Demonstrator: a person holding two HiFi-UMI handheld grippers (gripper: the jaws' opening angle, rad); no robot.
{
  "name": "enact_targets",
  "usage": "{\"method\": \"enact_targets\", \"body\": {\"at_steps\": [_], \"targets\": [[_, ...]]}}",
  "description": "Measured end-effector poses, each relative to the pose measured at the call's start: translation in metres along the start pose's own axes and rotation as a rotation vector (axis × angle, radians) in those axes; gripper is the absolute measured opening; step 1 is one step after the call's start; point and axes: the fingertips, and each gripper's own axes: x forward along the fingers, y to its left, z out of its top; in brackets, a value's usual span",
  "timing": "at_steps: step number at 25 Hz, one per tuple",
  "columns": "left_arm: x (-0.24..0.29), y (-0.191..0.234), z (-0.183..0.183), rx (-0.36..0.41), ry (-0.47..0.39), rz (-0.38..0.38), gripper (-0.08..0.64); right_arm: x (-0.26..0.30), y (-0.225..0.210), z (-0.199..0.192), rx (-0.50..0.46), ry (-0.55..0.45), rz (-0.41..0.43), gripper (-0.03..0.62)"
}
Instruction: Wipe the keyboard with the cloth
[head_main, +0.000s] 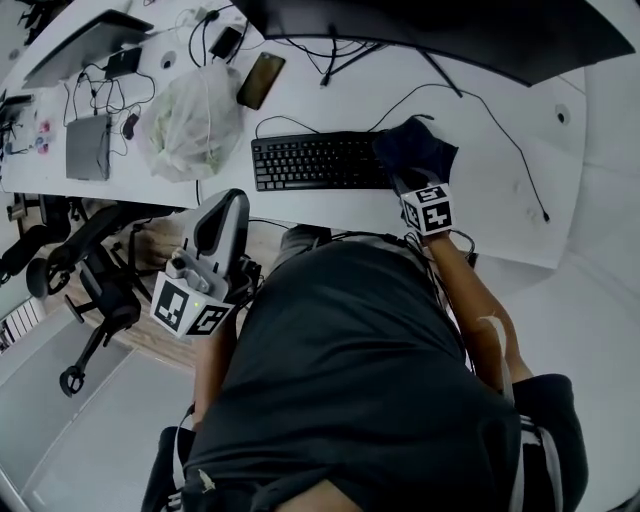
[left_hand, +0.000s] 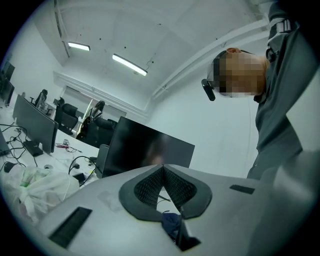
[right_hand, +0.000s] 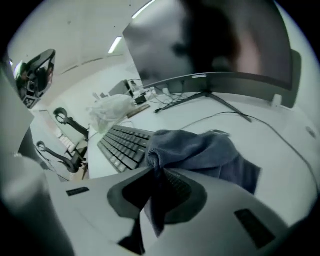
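As your right gripper (right_hand: 152, 170) clamps a fold of the dark cloth (head_main: 415, 148), that cloth lies bunched over the right end of the keyboard (head_main: 315, 160), which sits along the front edge of the desk (head_main: 500, 220). Your left gripper (left_hand: 162, 167) hangs off the desk beyond that edge, jaws pressed together on nothing. A crumpled plastic bag (head_main: 190, 120) crowds the keyboard's left end, a phone (head_main: 260, 80) lies behind it, and a thin cable (head_main: 500, 125) trails toward the right edge.
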Motion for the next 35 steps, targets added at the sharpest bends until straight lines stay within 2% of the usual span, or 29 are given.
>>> {"method": "enact_targets", "body": {"at_steps": [2,3,4,8,10,11,12,15,16,17,18,21,22,23,24,26,28,29,32,35], "targets": [[0.004,-0.004,0.0,0.005,0.002,-0.019,0.003,0.02,0.046,0.014,-0.077,-0.01,0.131,0.052],[0.005,-0.005,0.002,0.011,0.003,-0.028,0.003,0.027,0.057,0.019,-0.112,-0.01,0.16,0.052],[0.005,-0.006,0.003,0.018,0.004,-0.032,0.003,0.031,0.055,0.023,-0.118,-0.011,0.151,0.052],[-0.008,0.003,0.004,0.011,0.005,-0.005,0.003,0.012,-0.031,0.025,0.076,-0.042,-0.061,0.051],[-0.016,0.011,0.001,-0.008,0.004,0.014,0.003,0.004,-0.046,0.033,0.066,-0.06,-0.135,0.051],[-0.019,0.013,0.0,-0.015,0.003,0.019,0.003,0.007,-0.038,0.039,0.044,-0.069,-0.132,0.051],[-0.021,0.014,0.0,-0.018,0.002,0.02,0.003,0.014,-0.021,0.045,0.021,-0.078,-0.095,0.051],[-0.022,0.014,0.002,-0.015,-0.004,0.009,0.003,0.045,0.047,0.05,-0.087,-0.054,0.101,0.051],[-0.023,0.014,0.004,-0.009,-0.006,0.007,0.003,0.05,0.057,0.048,-0.129,-0.042,0.124,0.051],[-0.026,0.015,0.005,-0.003,-0.007,0.008,0.003,0.051,0.054,0.045,-0.144,-0.038,0.11,0.051],[-0.029,0.016,0.006,0.001,-0.008,0.012,0.003,0.047,0.04,0.043,-0.115,-0.04,0.065,0.051],[-0.043,0.029,0.006,-0.011,-0.014,0.04,0.003,0.022,-0.028,0.04,0.038,-0.06,-0.158,0.051],[-0.048,0.033,0.004,-0.021,-0.015,0.05,0.003,0.016,-0.041,0.043,0.038,-0.067,-0.216,0.051],[-0.052,0.037,0.002,-0.032,-0.015,0.058,0.003,0.016,-0.043,0.05,0.021,-0.077,-0.235,0.051],[-0.055,0.04,0.0,-0.041,-0.015,0.061,0.003,0.02,-0.034,0.059,0.001,-0.09,-0.209,0.051],[-0.056,0.043,-0.002,-0.052,-0.014,0.052,0.003,0.044,0.01,0.077,-0.046,-0.102,-0.076,0.051],[-0.053,0.043,-0.001,-0.051,-0.015,0.03,0.003,0.07,0.056,0.084,-0.109,-0.076,0.037,0.051],[-0.052,0.042,0.0,-0.049,-0.017,0.018,0.003,0.079,0.071,0.083,-0.119,-0.062,0.066,0.051],[-0.051,0.043,0.004,-0.043,-0.023,-0.001,0.003,0.077,0.089,0.062,-0.054,-0.014,0.13,0.051],[-0.057,0.049,0.004,-0.054,-0.027,0.003,0.003,0.056,0.096,0.016,0.004,0.082,0.194,0.051]]}}
